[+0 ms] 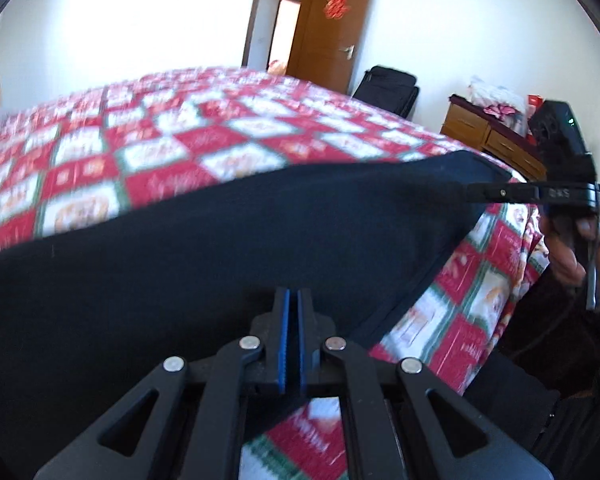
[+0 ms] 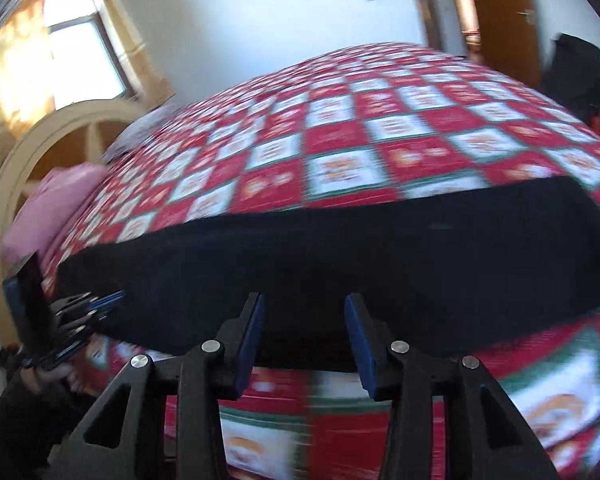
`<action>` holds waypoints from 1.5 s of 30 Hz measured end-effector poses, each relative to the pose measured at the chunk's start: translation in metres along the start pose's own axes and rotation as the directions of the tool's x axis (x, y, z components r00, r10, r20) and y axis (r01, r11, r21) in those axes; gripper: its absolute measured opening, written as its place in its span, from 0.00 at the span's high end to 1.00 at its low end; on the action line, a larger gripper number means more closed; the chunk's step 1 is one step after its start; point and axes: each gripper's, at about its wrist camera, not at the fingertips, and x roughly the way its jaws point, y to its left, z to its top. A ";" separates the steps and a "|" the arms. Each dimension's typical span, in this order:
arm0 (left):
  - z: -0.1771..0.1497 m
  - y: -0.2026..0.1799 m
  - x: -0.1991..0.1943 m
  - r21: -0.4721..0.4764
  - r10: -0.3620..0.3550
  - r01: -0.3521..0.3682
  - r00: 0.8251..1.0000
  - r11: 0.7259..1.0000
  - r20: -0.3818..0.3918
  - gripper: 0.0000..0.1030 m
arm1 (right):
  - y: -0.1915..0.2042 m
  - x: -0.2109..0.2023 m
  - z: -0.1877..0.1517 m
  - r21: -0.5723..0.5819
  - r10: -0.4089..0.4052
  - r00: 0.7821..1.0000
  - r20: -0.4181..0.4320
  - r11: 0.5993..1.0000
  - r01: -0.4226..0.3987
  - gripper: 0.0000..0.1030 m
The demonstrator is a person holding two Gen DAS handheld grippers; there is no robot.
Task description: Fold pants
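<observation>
The dark navy pants point(image 1: 220, 248) lie in a long band across the red and white checked bedspread point(image 1: 148, 144), near the bed's front edge. My left gripper point(image 1: 293, 294) is shut on the pants' near edge, its blue pads pressed together on the cloth. My right gripper point(image 2: 304, 304) is open, its jaws spread just in front of the pants point(image 2: 340, 248), holding nothing. The right gripper also shows in the left wrist view point(image 1: 480, 192) at the pants' right end. The left gripper shows in the right wrist view point(image 2: 100, 308) at the pants' left end.
The bedspread point(image 2: 340, 128) covers the whole bed. A pink pillow point(image 2: 56, 204) and a cream headboard point(image 2: 24, 152) are at the left. A wooden dresser point(image 1: 496, 140), a black suitcase point(image 1: 388, 88) and an open brown door point(image 1: 332, 28) stand beyond the bed.
</observation>
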 end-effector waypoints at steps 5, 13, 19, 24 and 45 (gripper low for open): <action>-0.017 0.000 -0.008 -0.033 -0.052 0.052 0.999 0.998 0.009 0.95 | 0.039 0.054 -0.025 -0.110 -0.010 0.983 -0.184 0.994 -0.011 0.57; -0.007 0.008 -0.042 -0.001 0.023 -0.023 0.993 1.000 0.112 0.95 | 0.054 0.039 -0.016 -0.175 -0.012 0.975 -0.223 0.984 -0.028 0.57; -0.008 0.067 -0.047 -0.092 0.117 -0.108 0.988 0.990 0.103 0.89 | 0.096 0.065 0.036 -0.183 0.108 0.976 -0.189 0.973 -0.143 0.57; -0.034 0.075 -0.044 -0.122 0.078 -0.066 0.993 0.990 0.090 0.88 | 0.149 0.116 0.079 -0.187 0.224 0.953 -0.204 0.947 -0.262 0.57; -0.055 0.077 -0.052 -0.139 0.050 -0.026 0.983 0.990 0.175 0.88 | 0.235 0.272 0.120 0.042 0.406 0.775 -0.485 0.896 -0.443 0.69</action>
